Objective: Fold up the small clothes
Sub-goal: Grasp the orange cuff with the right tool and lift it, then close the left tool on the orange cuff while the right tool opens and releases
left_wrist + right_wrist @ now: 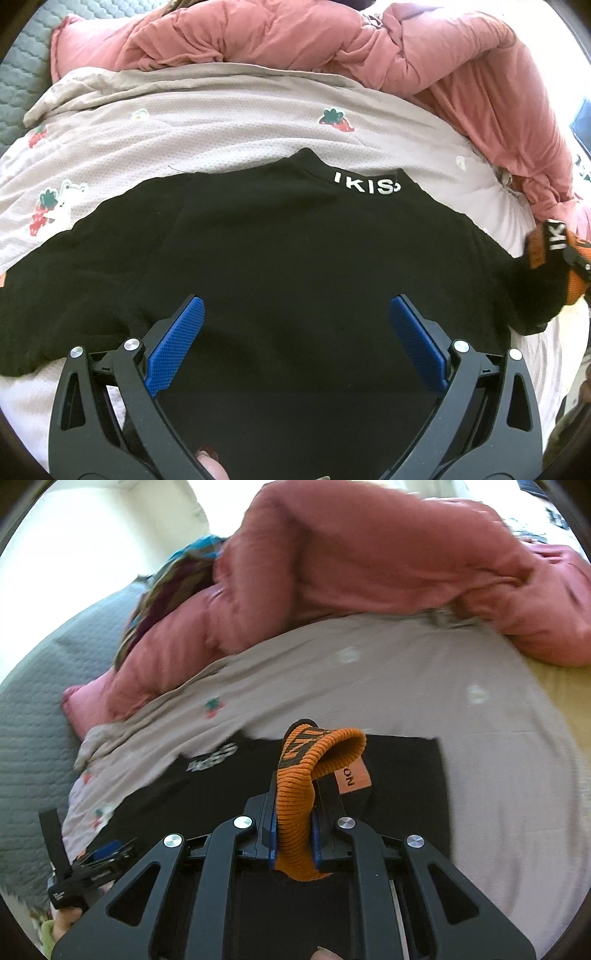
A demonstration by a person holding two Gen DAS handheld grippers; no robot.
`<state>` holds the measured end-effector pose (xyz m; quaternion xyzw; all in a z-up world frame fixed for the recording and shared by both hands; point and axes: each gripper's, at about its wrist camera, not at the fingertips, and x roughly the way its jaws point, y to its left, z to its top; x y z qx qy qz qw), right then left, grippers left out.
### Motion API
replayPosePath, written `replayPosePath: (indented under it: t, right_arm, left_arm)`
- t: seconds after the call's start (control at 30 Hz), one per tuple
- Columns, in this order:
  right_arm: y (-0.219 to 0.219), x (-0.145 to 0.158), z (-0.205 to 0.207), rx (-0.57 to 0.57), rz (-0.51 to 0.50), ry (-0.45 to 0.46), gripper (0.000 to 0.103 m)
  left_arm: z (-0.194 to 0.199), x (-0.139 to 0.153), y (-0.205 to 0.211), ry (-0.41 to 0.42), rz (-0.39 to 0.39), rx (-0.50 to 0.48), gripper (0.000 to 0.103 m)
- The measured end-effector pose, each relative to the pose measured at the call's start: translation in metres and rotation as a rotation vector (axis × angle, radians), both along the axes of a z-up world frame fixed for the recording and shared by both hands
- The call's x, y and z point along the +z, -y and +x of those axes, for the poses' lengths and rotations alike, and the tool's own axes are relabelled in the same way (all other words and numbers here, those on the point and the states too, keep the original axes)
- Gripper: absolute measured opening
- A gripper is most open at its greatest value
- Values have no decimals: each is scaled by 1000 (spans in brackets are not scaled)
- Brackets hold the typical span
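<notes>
A small black sweater (295, 251) with white lettering on its collar (365, 184) lies flat on the strawberry-print bedspread (221, 122). My left gripper (295, 325) is open and empty, hovering over the sweater's lower middle. My right gripper (295, 823) is shut on the orange ribbed cuff (299, 805) of the right sleeve and holds it up above the black body (406, 775). In the left wrist view the lifted cuff (554, 247) and right gripper show at the far right edge. The left gripper (99, 856) shows at the lower left of the right wrist view.
A bunched pink quilt (332, 37) lies along the far side of the bed. A grey quilted cover (33, 738) lies to the left. A multicoloured cloth (173, 579) sits behind the quilt.
</notes>
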<state>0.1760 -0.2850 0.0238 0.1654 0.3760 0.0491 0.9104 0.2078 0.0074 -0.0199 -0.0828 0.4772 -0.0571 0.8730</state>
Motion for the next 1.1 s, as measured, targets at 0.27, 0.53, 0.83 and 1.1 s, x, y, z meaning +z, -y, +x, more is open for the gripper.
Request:
replayPosePath:
  t: [0.27, 0.53, 0.83, 1.1]
  right_arm:
    - [-70, -10, 27, 112, 26, -38, 12]
    - [-102, -18, 43, 153, 54, -67, 17]
    - [-110, -19, 42, 162, 35, -44, 30]
    - [-70, -33, 26, 67, -4, -56, 40]
  left_arm:
    - [2, 3, -16, -12, -38, 26, 94]
    - [4, -4, -22, -43, -101, 30, 94]
    - [8, -14, -22, -72, -167, 30, 94]
    - [9, -26, -7, -72, -325, -50, 92]
